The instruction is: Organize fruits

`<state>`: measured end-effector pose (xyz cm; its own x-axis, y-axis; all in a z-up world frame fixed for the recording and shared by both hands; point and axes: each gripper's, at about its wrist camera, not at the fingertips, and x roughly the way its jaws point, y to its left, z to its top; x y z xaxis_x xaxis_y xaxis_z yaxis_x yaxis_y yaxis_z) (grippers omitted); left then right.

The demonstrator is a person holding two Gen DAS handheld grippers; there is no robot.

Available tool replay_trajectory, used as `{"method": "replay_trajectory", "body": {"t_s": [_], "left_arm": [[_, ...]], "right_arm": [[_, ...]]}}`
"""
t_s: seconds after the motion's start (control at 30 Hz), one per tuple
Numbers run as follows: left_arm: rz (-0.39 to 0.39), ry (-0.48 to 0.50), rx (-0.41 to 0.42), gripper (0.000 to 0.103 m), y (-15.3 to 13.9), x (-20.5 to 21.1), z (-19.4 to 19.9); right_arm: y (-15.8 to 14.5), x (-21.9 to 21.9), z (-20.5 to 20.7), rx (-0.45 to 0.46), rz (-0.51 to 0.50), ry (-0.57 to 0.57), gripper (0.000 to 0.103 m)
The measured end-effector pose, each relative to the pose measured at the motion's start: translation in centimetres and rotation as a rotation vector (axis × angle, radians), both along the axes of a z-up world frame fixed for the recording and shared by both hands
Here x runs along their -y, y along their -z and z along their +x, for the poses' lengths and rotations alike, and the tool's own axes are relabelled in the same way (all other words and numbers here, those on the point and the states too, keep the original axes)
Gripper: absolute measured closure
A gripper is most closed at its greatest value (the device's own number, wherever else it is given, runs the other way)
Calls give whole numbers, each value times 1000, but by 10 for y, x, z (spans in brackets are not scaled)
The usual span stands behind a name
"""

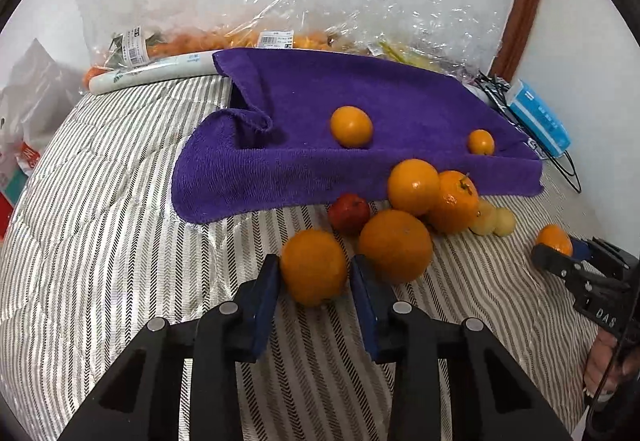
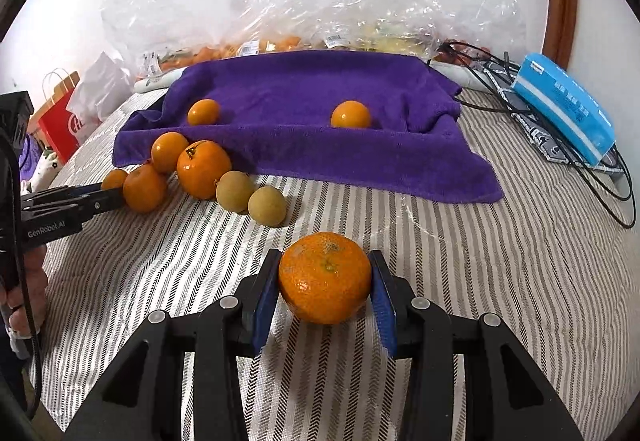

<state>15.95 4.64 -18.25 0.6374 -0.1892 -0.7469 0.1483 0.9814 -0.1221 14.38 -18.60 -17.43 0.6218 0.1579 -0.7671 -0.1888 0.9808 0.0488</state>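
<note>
Nearest to me, my right gripper (image 2: 325,281) had its blue pads clamped on either side of a mottled mandarin (image 2: 325,277) resting on the striped bedcover (image 2: 500,281). My left gripper (image 1: 314,281) had a smooth orange (image 1: 313,267) between its pads; the left pad touched the fruit, but I could not tell whether the right pad pressed on it, as a sliver of shadow showed there. A larger orange (image 1: 395,246) sat just beside that right pad. A little farther, a cluster of fruit lay at the near edge of the purple towel (image 1: 320,89): a small red fruit (image 1: 349,212), two more oranges (image 1: 414,187), one with a stem stub, and a pair of pale yellow-green fruits (image 1: 492,222) touching each other to the right of them. Farther on, two small oranges (image 1: 351,126) sat well apart in the dip of the towel, which was draped over something raised. At the far side, against the white wall, lay crumpled clear plastic bags (image 2: 320,1) with produce and price labels inside. On the far right were a blue box (image 2: 564,107) and tangled black cables (image 2: 600,177).
</note>
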Motion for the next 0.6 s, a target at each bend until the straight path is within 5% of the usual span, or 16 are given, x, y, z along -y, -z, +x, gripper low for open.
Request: {"method": "replay_trajectory", "body": {"t_s": [0.13,0.6], "left_arm": [[26,-13,7,72,0,3,3],[-70,-30,3,72,3,-7,6]], "right_arm": [[4,-8,4,-19,-10,-28,60],[7,-6,7,-40,17,-26,60]]}}
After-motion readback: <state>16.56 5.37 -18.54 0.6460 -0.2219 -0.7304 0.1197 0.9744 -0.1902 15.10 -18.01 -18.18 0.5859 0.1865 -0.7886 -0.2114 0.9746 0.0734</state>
